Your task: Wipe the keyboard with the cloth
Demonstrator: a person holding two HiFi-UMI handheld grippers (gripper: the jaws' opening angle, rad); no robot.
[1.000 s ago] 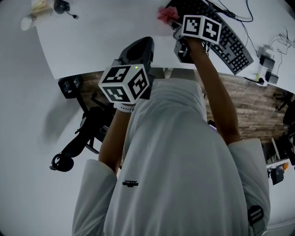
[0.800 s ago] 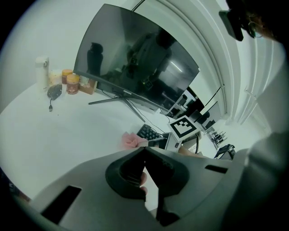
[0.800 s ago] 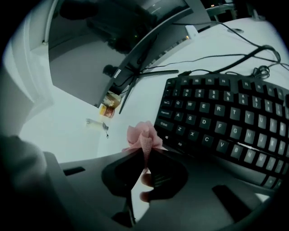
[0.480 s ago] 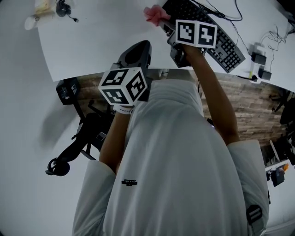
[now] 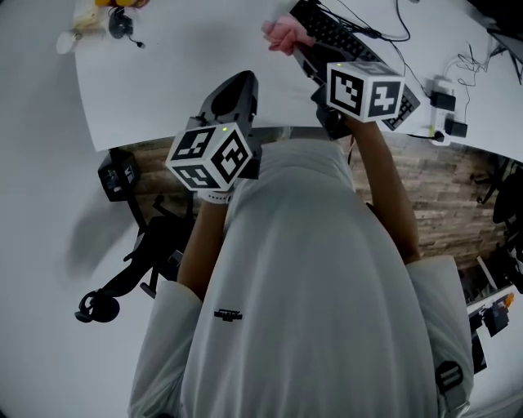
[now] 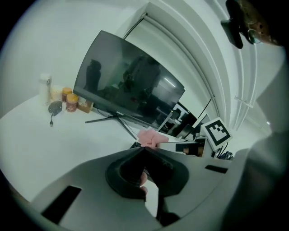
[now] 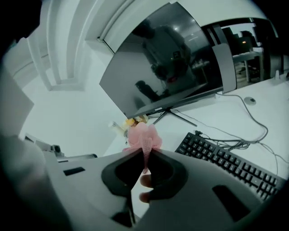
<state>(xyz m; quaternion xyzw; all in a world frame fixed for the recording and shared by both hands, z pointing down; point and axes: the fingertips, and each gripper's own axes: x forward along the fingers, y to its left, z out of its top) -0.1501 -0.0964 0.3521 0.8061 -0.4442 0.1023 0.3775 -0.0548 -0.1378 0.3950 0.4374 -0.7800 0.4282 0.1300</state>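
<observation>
A pink cloth is pinched between the tips of my right gripper, which is shut on it. In the head view the cloth hangs at the left end of the black keyboard, with the right gripper just behind it. From the right gripper view the keyboard lies to the right, apart from the cloth. My left gripper is over the desk's near edge, and its jaws are shut on nothing. The cloth also shows beyond the left gripper's jaws.
A dark monitor stands at the back of the white desk. Small jars and a corded item sit at the far left. Cables and adapters lie at the right. A black chair stands on the wooden floor below the desk edge.
The right gripper has drawn back toward the person with the pink cloth still in it. The left gripper has stayed near the desk edge.
</observation>
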